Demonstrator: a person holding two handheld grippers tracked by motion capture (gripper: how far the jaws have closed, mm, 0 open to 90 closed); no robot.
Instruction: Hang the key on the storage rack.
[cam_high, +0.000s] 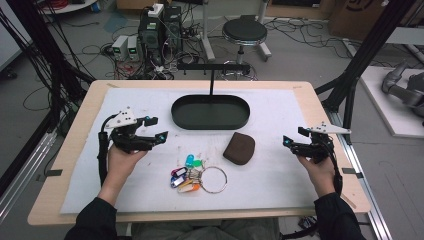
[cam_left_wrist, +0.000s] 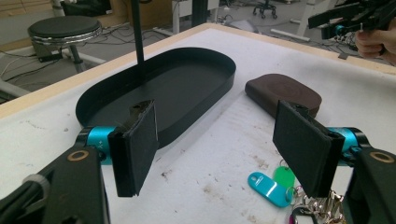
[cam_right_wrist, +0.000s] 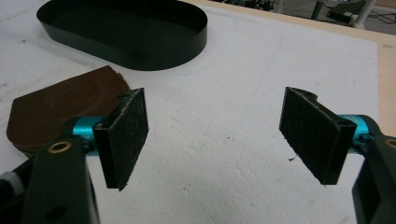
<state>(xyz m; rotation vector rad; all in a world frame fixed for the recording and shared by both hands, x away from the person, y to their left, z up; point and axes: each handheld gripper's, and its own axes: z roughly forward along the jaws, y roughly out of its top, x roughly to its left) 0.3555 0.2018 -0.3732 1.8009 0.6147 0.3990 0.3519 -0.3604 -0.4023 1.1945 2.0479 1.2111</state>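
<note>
Left gripper (cam_high: 159, 128) wide open, empty, near bunch of colourful plastic key tags (cam_high: 186, 175), right gripper (cam_high: 286, 141) wide open, empty, beside brown leather pouch (cam_high: 239, 148)

From above my side of the table (cam_high: 300, 92) the high view looks forward and down, taking in the whole white mat and the floor beyond along the top of the frame. The camera on my left gripper (cam_left_wrist: 215, 144) sits low and close over the mat, facing the black tray (cam_left_wrist: 187, 79) in the upper middle of its frame and the brown pouch (cam_left_wrist: 285, 93) at right. The camera on my right gripper (cam_right_wrist: 212, 135) rides equally low, with the same tray at upper left and the pouch at left.
</note>
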